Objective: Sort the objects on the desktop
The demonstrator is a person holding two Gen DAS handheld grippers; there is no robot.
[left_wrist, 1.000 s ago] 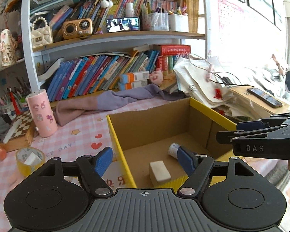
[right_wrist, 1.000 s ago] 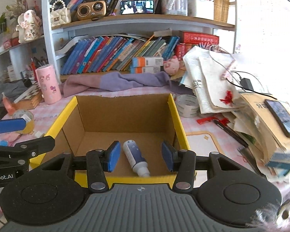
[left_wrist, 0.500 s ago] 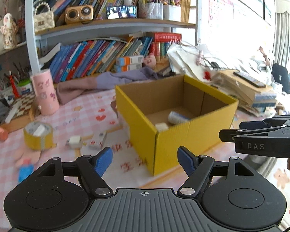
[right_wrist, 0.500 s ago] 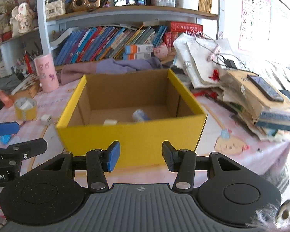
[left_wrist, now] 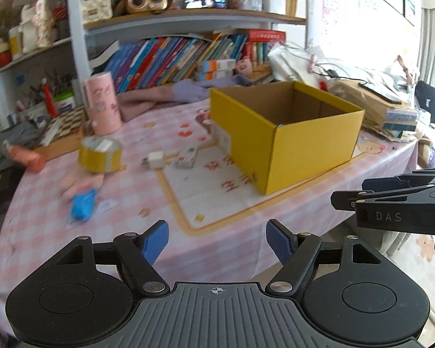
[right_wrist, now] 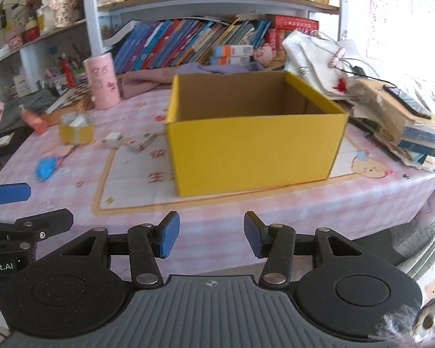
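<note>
A yellow cardboard box (left_wrist: 287, 139) (right_wrist: 252, 150) stands open-topped on the pink checked tablecloth; its inside floor is hidden from here. Left of it lie a yellow tape roll (left_wrist: 100, 155) (right_wrist: 76, 129), a small white cube (left_wrist: 156, 159) (right_wrist: 113, 139), a small white packet (left_wrist: 187, 158) (right_wrist: 142, 143) and a blue object (left_wrist: 82, 204) (right_wrist: 46, 166). My left gripper (left_wrist: 217, 242) is open and empty over the table's front edge. My right gripper (right_wrist: 208, 236) is open, narrower, also empty, in front of the box.
A pink cylinder (left_wrist: 103, 107) stands behind the tape roll, an orange object (left_wrist: 23, 156) at the far left. A purple cloth (right_wrist: 165, 76) lies behind the box. Stacked papers and books (right_wrist: 397, 121) crowd the right side. A bookshelf (left_wrist: 174, 55) backs the table.
Both grippers have pulled back from above the box to the table's front edge. The box interior with its items has dropped out of sight, and the loose objects on the left came into view.
</note>
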